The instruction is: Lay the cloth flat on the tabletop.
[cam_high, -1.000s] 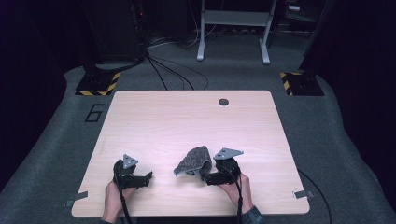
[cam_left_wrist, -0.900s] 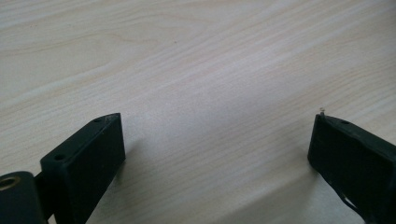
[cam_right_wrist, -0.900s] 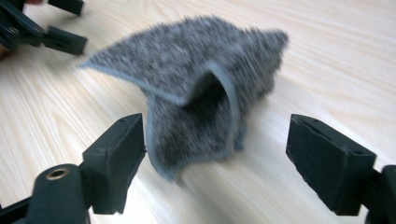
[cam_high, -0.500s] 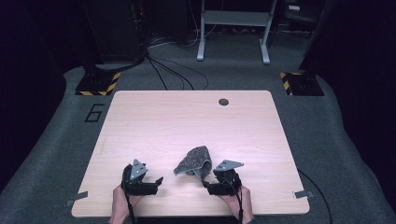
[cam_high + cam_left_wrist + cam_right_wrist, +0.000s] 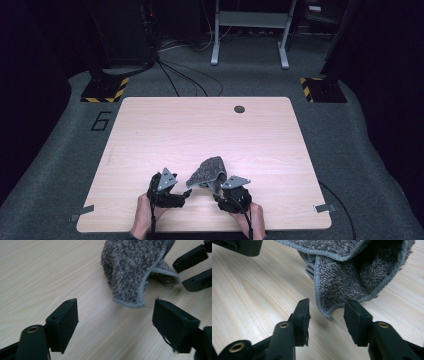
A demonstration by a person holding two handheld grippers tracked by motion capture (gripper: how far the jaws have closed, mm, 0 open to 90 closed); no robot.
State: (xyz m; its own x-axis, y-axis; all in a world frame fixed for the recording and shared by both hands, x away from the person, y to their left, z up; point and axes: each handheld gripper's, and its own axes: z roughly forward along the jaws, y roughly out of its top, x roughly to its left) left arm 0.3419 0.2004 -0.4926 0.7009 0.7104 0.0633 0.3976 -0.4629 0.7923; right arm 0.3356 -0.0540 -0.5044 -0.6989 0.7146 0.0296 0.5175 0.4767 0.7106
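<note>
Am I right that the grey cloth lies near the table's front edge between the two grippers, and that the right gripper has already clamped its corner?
Not quite: in the right gripper view the right gripper has a corner of the cloth between its jaws, which have just been closing, but the pads aren't pressing it yet. The rest holds: the cloth lies near the table's front edge between both grippers.

Light wooden table [image 5: 165,130], 1 crumpled grey cloth [image 5: 207,172] near its front edge

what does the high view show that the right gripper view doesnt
High view alone: the whole table, its round hole, the floor's number 6, both hands and the right claw's grey plate.
Right gripper view alone: the right claw open, the cloth's stitched corner hanging just ahead of its pads, untouched.
Both: the grey cloth on the wooden tabletop, and the left claw.
</note>
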